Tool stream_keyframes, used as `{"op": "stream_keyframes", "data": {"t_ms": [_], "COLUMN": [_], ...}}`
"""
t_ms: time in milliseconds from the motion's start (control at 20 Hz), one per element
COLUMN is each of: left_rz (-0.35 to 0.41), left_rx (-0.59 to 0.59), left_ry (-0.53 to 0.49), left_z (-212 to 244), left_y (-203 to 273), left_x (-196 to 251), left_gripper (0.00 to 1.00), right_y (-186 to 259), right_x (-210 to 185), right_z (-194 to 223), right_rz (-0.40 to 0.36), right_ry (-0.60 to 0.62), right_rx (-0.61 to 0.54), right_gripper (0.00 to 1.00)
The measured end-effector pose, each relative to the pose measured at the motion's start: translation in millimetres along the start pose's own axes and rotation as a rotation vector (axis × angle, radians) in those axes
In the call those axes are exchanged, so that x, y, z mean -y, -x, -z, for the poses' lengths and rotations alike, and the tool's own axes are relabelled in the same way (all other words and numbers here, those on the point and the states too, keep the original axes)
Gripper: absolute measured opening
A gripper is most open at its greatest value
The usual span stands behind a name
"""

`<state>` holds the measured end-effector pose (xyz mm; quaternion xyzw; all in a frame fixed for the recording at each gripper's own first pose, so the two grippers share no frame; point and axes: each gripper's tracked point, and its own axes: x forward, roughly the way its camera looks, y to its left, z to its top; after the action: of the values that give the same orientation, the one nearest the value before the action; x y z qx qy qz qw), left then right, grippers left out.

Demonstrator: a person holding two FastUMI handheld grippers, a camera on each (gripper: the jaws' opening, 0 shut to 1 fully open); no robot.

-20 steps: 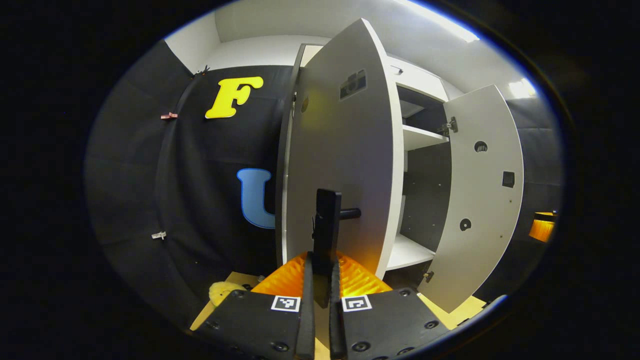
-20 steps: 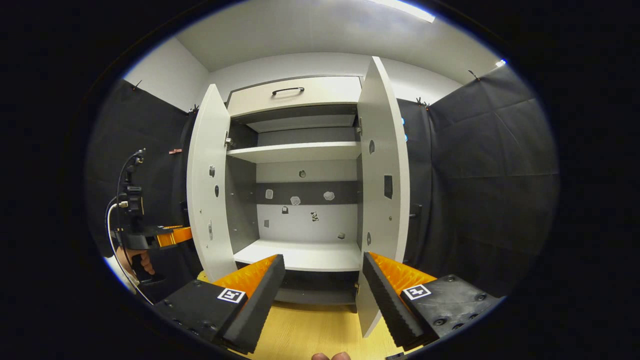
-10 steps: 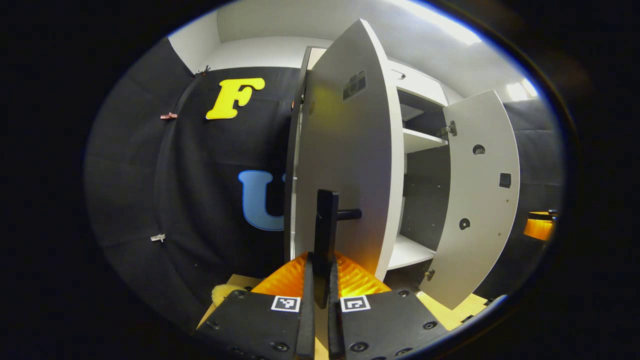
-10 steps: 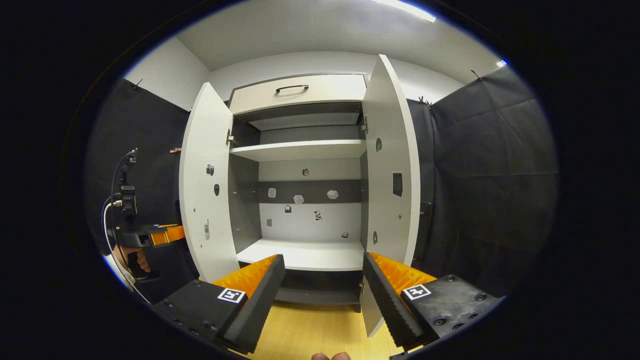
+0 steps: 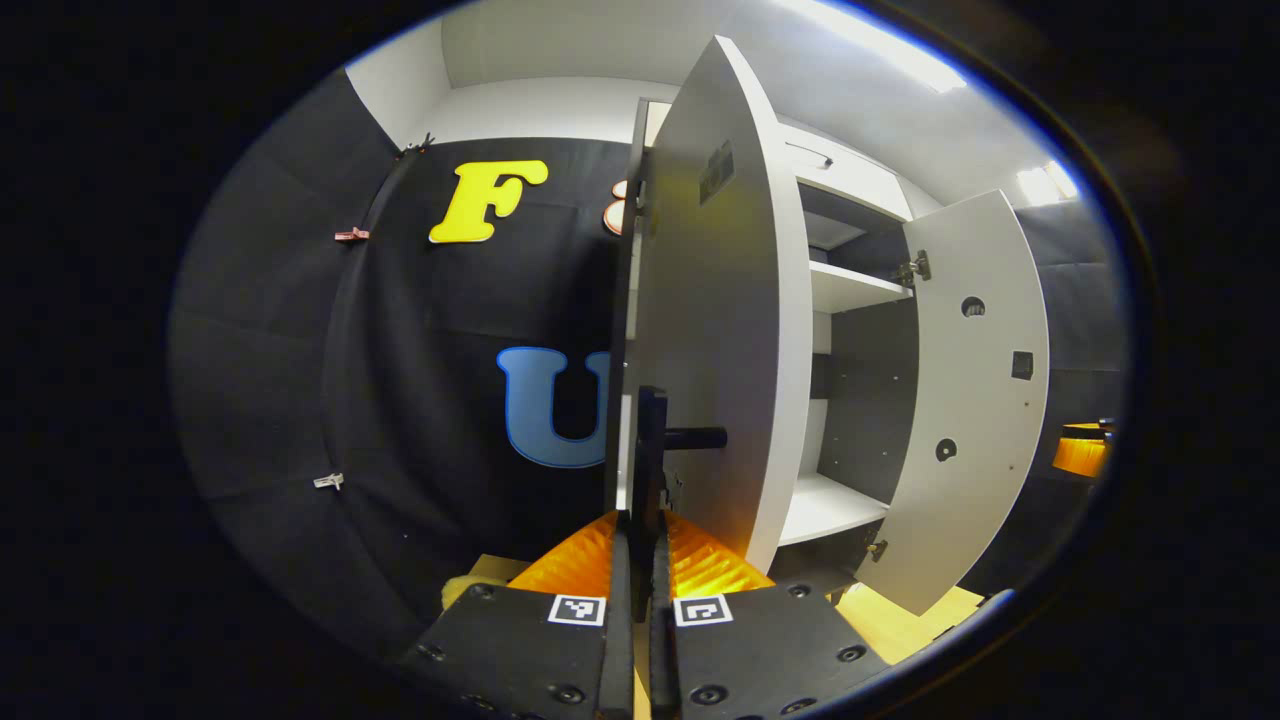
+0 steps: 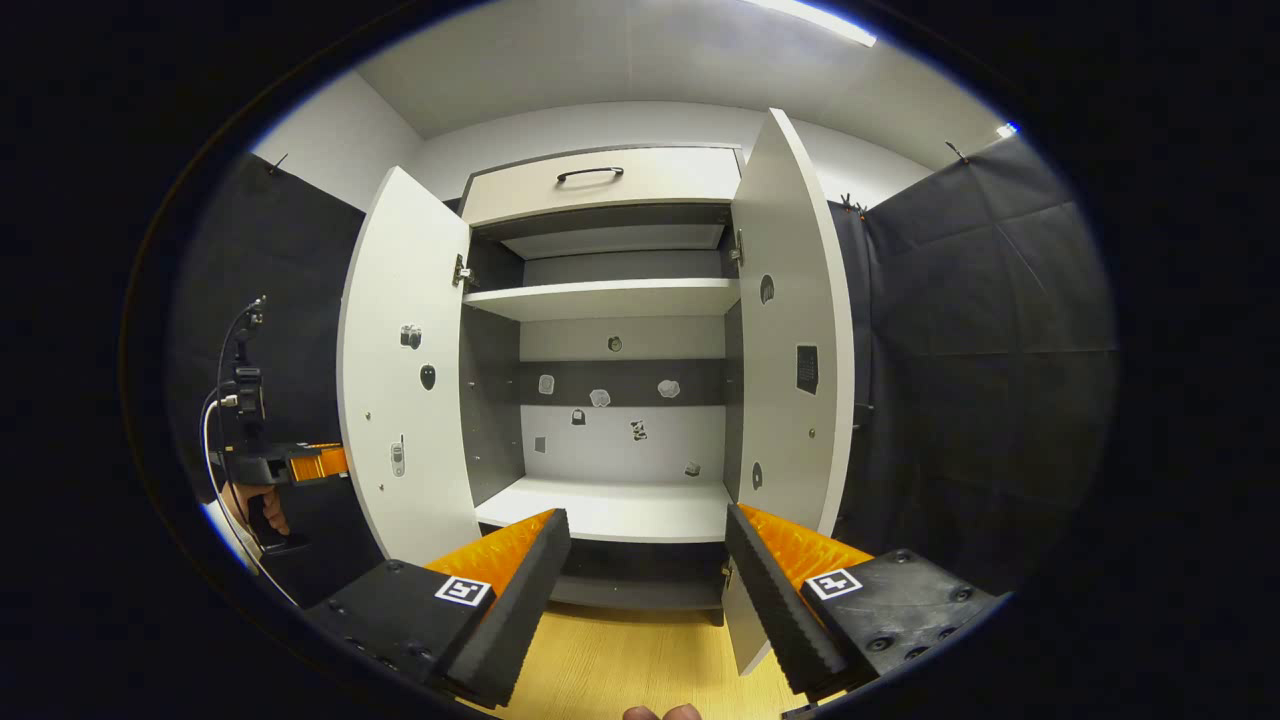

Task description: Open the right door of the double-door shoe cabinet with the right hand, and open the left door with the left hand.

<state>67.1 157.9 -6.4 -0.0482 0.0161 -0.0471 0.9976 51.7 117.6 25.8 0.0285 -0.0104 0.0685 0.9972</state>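
Note:
The white double-door shoe cabinet [image 6: 610,300] stands with both doors swung out. In the left gripper view my left gripper [image 5: 640,522] is shut on the black bar handle [image 5: 652,440] of the left door [image 5: 715,330], which I see nearly edge-on. The right door [image 5: 975,400] hangs open farther right. In the right gripper view my right gripper [image 6: 646,545] is open and holds nothing, facing the cabinet's inside between the left door [image 6: 400,380] and the right door [image 6: 795,350]. The left gripper [image 6: 295,463] shows beside the left door, held by a hand [image 6: 250,505].
Inside are an upper shelf [image 6: 600,298] and a lower shelf [image 6: 605,510], both bare. A drawer with a dark handle [image 6: 590,175] sits above the doors. Black cloth walls close in on both sides. A wooden floor [image 6: 620,660] lies in front; a small yellow object [image 5: 458,590] lies near the wall.
The left door has swung farther outward with my left gripper shut on its handle. My right gripper stays open; the right door shows slightly more of its inner face.

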Motion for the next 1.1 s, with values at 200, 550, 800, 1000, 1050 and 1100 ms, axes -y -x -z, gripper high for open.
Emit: {"op": "stream_keyframes", "data": {"t_ms": [200, 550, 800, 1000, 1050, 1100], "left_rz": [-0.010, -0.030, -0.073, -0.096, -0.101, -0.107], "left_rx": [0.002, 0.006, 0.014, 0.021, 0.017, 0.016], "left_ry": [0.009, -0.007, -0.047, -0.026, -0.021, -0.019], "left_z": [-1.6, -5.2, -14.6, -18.4, -18.8, -18.8], "left_y": [-1.6, 4.7, 31.9, 58.8, 65.4, 71.9], "left_x": [-19.0, -19.4, -16.7, -9.0, -5.8, -2.9], "left_gripper": [0.05, 0.06, 0.06, 0.06, 0.06, 0.05], "right_y": [-1.5, 1.4, 2.3, -0.9, -2.0, -1.9], "right_x": [-3.4, 1.5, 3.2, 3.7, 4.4, 5.1], "right_z": [-0.9, -1.0, 0.4, -0.5, -0.8, -1.9], "right_rz": [-0.007, -0.001, -0.003, -0.005, -0.006, -0.007], "right_ry": [0.005, 0.004, -0.002, -0.005, -0.006, -0.005], "right_rx": [0.005, 0.000, -0.007, -0.005, -0.004, -0.003], "right_gripper": [0.98, 0.98, 0.98, 0.98, 0.98, 0.98]}}
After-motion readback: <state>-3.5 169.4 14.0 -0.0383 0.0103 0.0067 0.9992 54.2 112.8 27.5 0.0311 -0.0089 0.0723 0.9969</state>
